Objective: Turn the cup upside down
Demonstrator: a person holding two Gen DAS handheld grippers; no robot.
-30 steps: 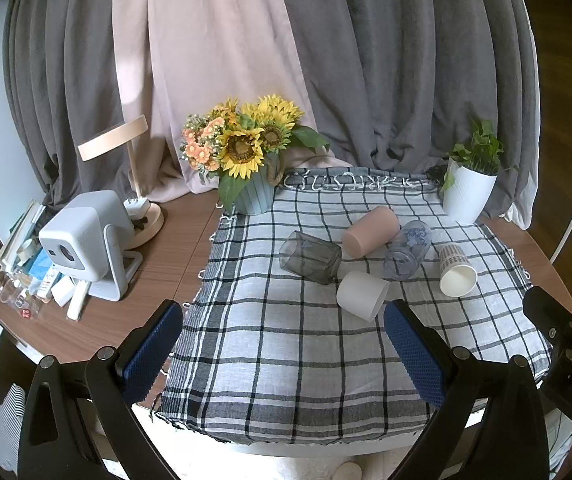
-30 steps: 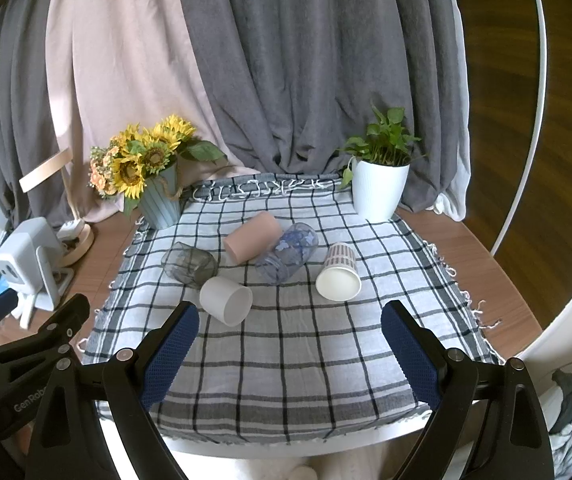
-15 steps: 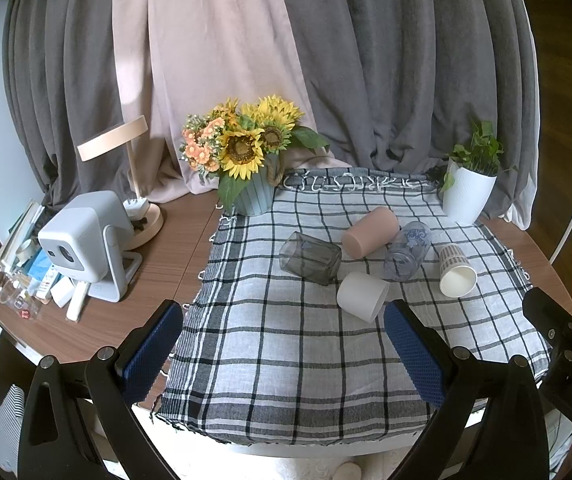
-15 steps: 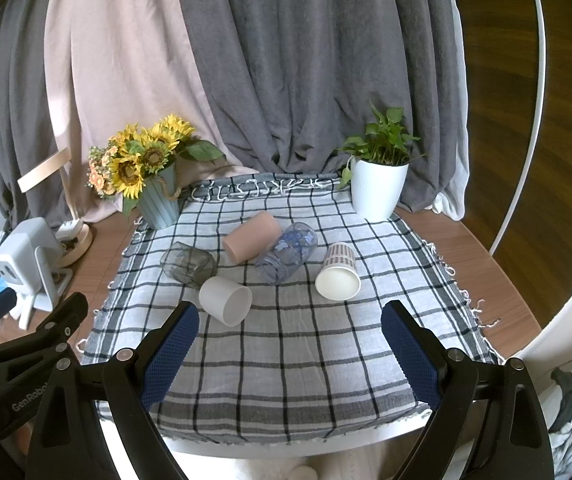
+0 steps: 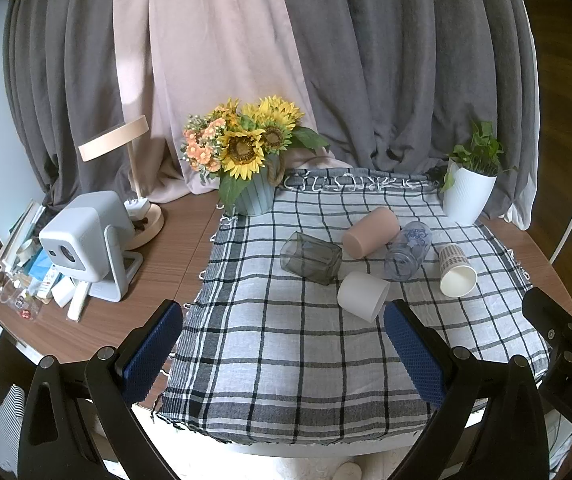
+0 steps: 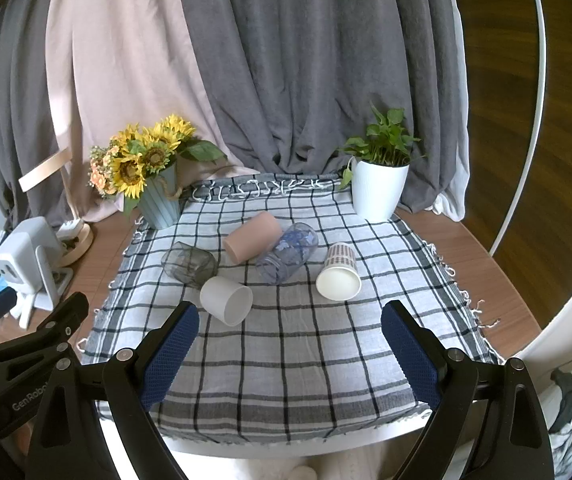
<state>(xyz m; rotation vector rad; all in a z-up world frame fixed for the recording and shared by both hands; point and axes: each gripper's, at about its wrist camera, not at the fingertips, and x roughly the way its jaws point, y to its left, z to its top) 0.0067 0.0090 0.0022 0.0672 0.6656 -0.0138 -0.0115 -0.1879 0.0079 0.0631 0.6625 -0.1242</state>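
Several cups lie on their sides on a checked cloth (image 5: 286, 360): a smoky glass (image 5: 311, 257), a pink cup (image 5: 371, 232), a clear blue-patterned glass (image 5: 408, 250), a white cup (image 5: 362, 297) and a paper cup (image 5: 456, 270). In the right wrist view they show as the smoky glass (image 6: 190, 264), pink cup (image 6: 251, 236), blue glass (image 6: 287, 258), white cup (image 6: 226, 299) and paper cup (image 6: 339, 272). My left gripper (image 5: 282, 352) and right gripper (image 6: 288, 348) are open, empty, and hover over the cloth's near edge.
A sunflower vase (image 5: 252, 196) stands at the cloth's back left and a white plant pot (image 5: 468, 194) at the back right. A small projector (image 5: 86, 240), a lamp (image 5: 134, 200) and clutter sit on the wooden table to the left. Curtains hang behind.
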